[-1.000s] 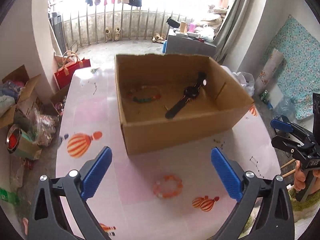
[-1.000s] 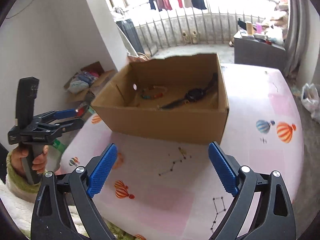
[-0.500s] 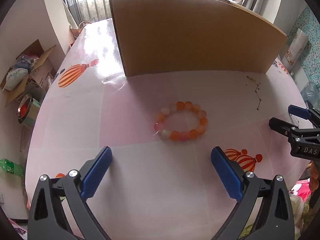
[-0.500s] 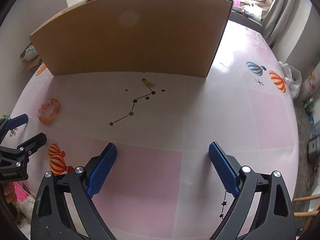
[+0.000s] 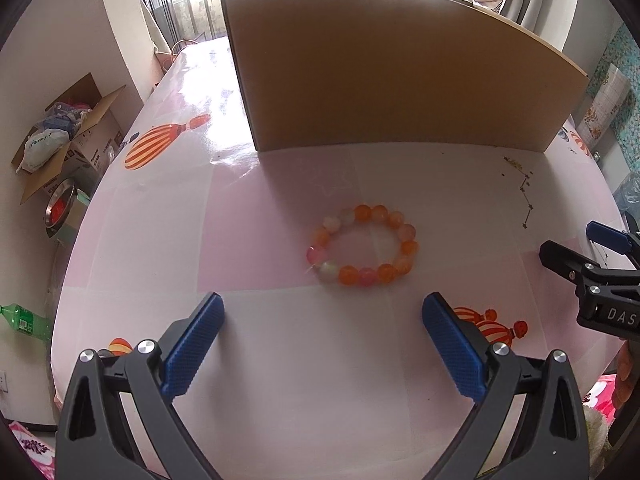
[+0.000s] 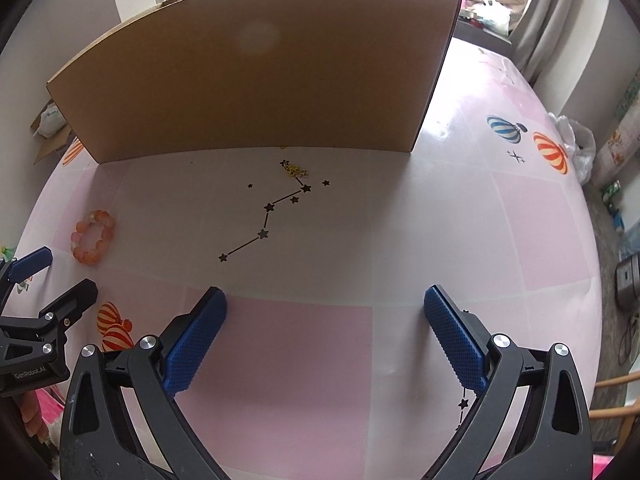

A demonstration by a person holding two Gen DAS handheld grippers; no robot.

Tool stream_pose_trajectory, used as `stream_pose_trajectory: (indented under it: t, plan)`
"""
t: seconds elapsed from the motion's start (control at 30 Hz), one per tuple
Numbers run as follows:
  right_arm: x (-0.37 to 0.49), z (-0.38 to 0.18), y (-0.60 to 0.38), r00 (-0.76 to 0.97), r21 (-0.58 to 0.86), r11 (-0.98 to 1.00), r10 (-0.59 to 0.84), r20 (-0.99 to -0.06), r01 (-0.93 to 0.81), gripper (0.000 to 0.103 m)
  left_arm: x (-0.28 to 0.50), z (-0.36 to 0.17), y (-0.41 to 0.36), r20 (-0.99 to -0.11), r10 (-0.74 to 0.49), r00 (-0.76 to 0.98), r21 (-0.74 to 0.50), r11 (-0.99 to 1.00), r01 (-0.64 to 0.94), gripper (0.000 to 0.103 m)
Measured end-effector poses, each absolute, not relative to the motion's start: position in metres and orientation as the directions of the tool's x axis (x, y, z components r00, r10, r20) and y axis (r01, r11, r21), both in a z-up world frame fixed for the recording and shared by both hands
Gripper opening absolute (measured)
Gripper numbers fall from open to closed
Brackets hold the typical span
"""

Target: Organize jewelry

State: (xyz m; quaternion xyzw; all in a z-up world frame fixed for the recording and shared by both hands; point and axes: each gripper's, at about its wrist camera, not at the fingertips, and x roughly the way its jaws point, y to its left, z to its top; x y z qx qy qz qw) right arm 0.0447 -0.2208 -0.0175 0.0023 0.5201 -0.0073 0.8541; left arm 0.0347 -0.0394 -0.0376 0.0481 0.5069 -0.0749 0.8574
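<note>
Approach step, by the look of it: left gripper [image 5: 322, 312] low over the table [image 5: 280, 360], jaws spread wide and empty, aimed at the bead bracelet [image 5: 362, 251]. Bracelet flat on the pink cloth at about 12 o'clock from the fingertips, slightly toward 1, near but not yet between the pads. Right gripper [image 6: 324, 306] likewise released, holding nothing, facing the printed star pattern; a small gold piece [image 6: 295, 170], likely a chain or earring though too small to tell, at 12 o'clock just before the cardboard box [image 6: 256, 76].

Next move, as a judgement: forward and a touch right to straddle one side of the bead ring, down until the pads meet the cloth, then closing across a bead or two rather than the whole loop. Round, glossy beads likely to roll or slip, so a centred pinch advisable. Afterwards a lift over the near wall of the box, standing tall at 12 o'clock and hiding its inside from both views.

Little in the way: right gripper at 3 o'clock of the left view, well apart from the bracelet. Off the table at 9 o'clock, an open carton [image 5: 68, 128], a metal bowl [image 5: 60, 208] and a green bottle [image 5: 22, 318], irrelevant to the reach.
</note>
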Motion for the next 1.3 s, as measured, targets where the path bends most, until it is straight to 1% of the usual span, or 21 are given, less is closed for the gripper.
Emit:
stream_pose_trajectory:
  t: [0.33, 0.73, 0.9, 1.0, 1.1, 1.13, 1.2, 1.27, 1.3]
  plan:
    - [0.049, -0.017, -0.224, 0.439, -0.002, 1.000, -0.010, -0.898, 0.018, 0.095, 0.035, -0.036, -0.039, -0.883, -0.078, 0.463, 0.005, 0.984, 0.177, 0.098]
    - [0.050, -0.014, -0.231, 0.463, -0.006, 1.000, -0.011, -0.886, 0.013, 0.095, 0.034, -0.037, -0.038, -0.881, -0.078, 0.466, 0.006, 0.984, 0.176, 0.098]
    - [0.054, -0.010, -0.231, 0.428, 0.008, 1.000, 0.015, -0.904, -0.019, 0.095, 0.034, -0.037, -0.038, -0.881, -0.079, 0.466, 0.006, 0.984, 0.178, 0.098]
    - [0.059, -0.004, -0.233, 0.493, 0.046, 0.999, 0.045, -0.869, -0.010, 0.095, 0.034, -0.037, -0.038, -0.882, -0.081, 0.464, 0.005, 0.983, 0.182, 0.098]
    - [0.070, 0.005, -0.235, 0.556, 0.047, 0.999, 0.046, -0.830, -0.012, 0.095, 0.033, -0.037, -0.038, -0.882, -0.082, 0.465, 0.005, 0.983, 0.182, 0.098]
    - [0.075, 0.006, -0.234, 0.564, 0.046, 0.999, 0.048, -0.824, -0.019, 0.094, 0.033, -0.037, -0.038, -0.881, -0.082, 0.466, 0.005, 0.983, 0.183, 0.098]
    - [0.084, 0.004, -0.231, 0.575, 0.033, 0.999, 0.046, -0.817, -0.033, 0.082, 0.033, -0.037, -0.038, -0.880, -0.082, 0.467, 0.006, 0.983, 0.184, 0.098]
    - [0.096, -0.001, -0.229, 0.567, 0.017, 0.999, 0.036, -0.823, -0.038, 0.066, 0.032, -0.037, -0.038, -0.879, -0.084, 0.469, 0.006, 0.982, 0.188, 0.098]
    - [0.098, -0.003, -0.232, 0.564, 0.022, 0.999, 0.042, -0.825, -0.042, 0.061, 0.032, -0.037, -0.038, -0.879, -0.086, 0.470, 0.006, 0.982, 0.191, 0.098]
